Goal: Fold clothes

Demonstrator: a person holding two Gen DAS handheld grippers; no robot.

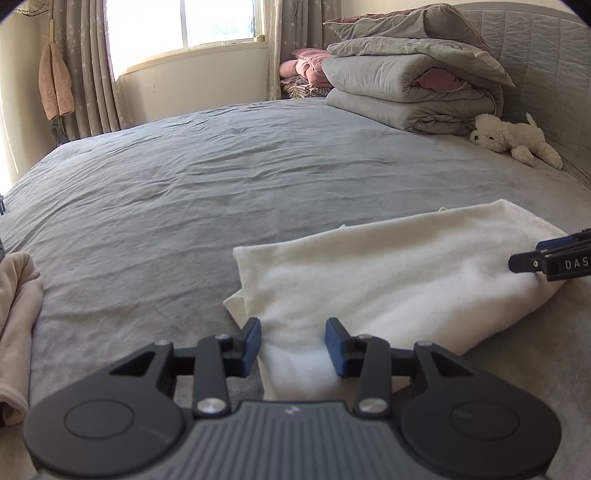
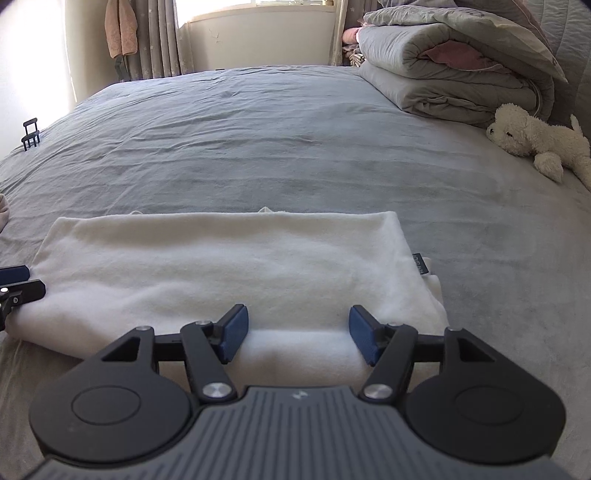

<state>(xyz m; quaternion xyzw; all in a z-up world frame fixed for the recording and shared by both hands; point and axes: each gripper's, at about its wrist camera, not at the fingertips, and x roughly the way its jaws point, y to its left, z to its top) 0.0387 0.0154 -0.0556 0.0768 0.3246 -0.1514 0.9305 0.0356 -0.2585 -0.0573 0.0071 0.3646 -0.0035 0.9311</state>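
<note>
The left tongs (image 1: 293,345) stand spread, their blue pads apart on either side of a raised fold at the near edge of the white garment (image 1: 388,273), not pressing it. The right tongs (image 2: 299,336) are spread wider over the same near edge further along, with a soft ridge of cloth between the pads and a gap at each side.

The white garment is fleecy and thick, folded into a long flat band lying on the grey bed (image 1: 184,177) just ahead of both tongs. Its far edge is straight, with a loose layer showing under one end.

Only the right wrist view shows a small dark label (image 2: 421,264) at the garment's end and a small black stand (image 2: 31,133) at the bed's far edge. Only the left wrist view shows a pale pink cloth (image 1: 18,317) beside the garment, well apart.

Beyond the garment lie stacked grey quilts (image 1: 410,92) and a white plush dog (image 1: 513,138) by the padded headboard (image 1: 546,74). A window (image 1: 184,26) with starred curtains (image 1: 88,66) stands past the bed.
</note>
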